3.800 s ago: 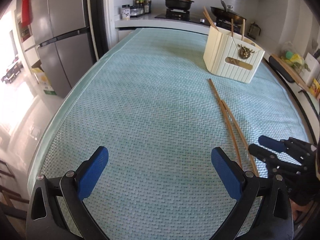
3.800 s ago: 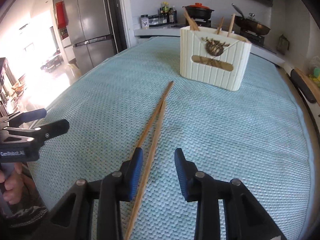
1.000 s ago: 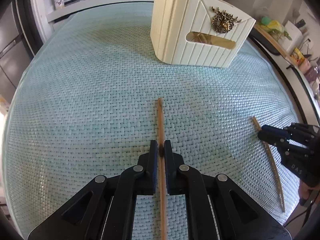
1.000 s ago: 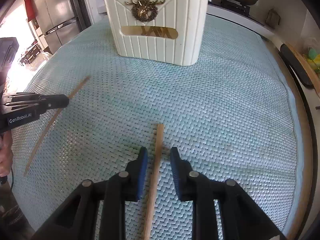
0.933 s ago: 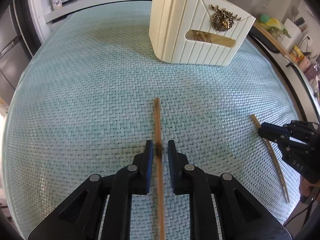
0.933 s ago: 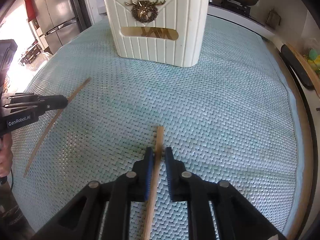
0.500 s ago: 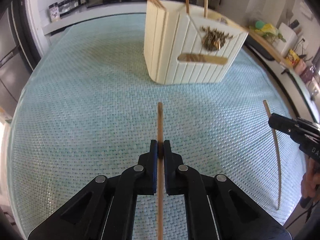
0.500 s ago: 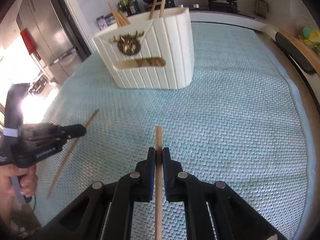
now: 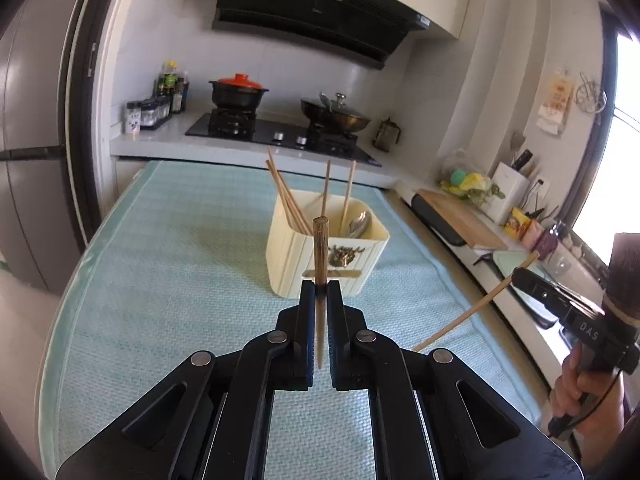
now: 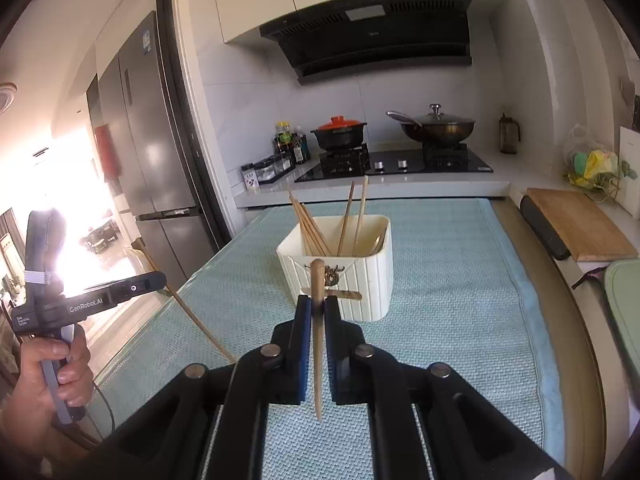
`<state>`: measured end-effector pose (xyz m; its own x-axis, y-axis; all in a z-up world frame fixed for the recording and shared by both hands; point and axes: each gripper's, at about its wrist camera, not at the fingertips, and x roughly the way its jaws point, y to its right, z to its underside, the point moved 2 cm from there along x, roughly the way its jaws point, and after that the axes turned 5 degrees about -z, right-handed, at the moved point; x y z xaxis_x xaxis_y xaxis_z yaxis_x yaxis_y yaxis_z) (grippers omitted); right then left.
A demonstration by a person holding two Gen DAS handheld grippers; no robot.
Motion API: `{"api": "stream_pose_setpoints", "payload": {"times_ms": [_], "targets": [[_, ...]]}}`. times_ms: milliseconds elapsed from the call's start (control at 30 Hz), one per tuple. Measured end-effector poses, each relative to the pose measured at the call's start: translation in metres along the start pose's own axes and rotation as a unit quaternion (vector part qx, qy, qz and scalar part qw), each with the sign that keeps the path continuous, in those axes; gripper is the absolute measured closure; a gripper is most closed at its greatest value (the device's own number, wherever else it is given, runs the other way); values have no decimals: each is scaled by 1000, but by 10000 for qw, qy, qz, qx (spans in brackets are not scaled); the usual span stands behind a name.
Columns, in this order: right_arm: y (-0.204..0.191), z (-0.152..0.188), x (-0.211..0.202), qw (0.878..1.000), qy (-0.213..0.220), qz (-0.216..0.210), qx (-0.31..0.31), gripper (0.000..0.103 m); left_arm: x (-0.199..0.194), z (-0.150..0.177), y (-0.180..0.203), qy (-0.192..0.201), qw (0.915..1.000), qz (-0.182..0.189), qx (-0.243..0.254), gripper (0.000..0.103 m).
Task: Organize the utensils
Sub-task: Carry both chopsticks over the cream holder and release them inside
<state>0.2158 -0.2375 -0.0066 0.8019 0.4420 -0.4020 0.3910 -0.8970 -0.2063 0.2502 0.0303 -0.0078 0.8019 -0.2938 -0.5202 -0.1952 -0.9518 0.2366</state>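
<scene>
Left wrist, hand-held gripper clamping chopstick (lifted)

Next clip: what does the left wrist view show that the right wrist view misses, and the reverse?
Left wrist only: the left gripper seen from behind, shut on a chopstick; a window at the right edge; a spoon clearly visible in the holder.
Right wrist only: the right gripper seen from behind, shut on its own chopstick; the sunlit doorway.
Both: the cream holder, teal mat, stove, cutting board and fridge; each shows the other gripper from the side.
</scene>
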Motion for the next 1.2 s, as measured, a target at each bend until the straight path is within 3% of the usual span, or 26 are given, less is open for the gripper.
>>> {"api": "stream_pose_setpoints", "payload": {"times_ms": [433, 800, 1033, 1200], "targets": [[-11, -24, -23, 9987, 429, 122, -256, 96, -35, -18, 15, 482, 9986, 210, 13, 100], [-23, -81, -33, 9945, 910, 86, -516, 96, -50, -82, 16, 1043, 9942, 240, 107, 100], [-30, -136, -17, 9883, 1276, 200, -811, 96, -30, -133, 20, 1329, 9909, 161, 164, 100], [-22, -165, 18, 9874, 1300, 283, -858, 96, 12, -157, 20, 1219, 9924, 35, 141, 100]]}}
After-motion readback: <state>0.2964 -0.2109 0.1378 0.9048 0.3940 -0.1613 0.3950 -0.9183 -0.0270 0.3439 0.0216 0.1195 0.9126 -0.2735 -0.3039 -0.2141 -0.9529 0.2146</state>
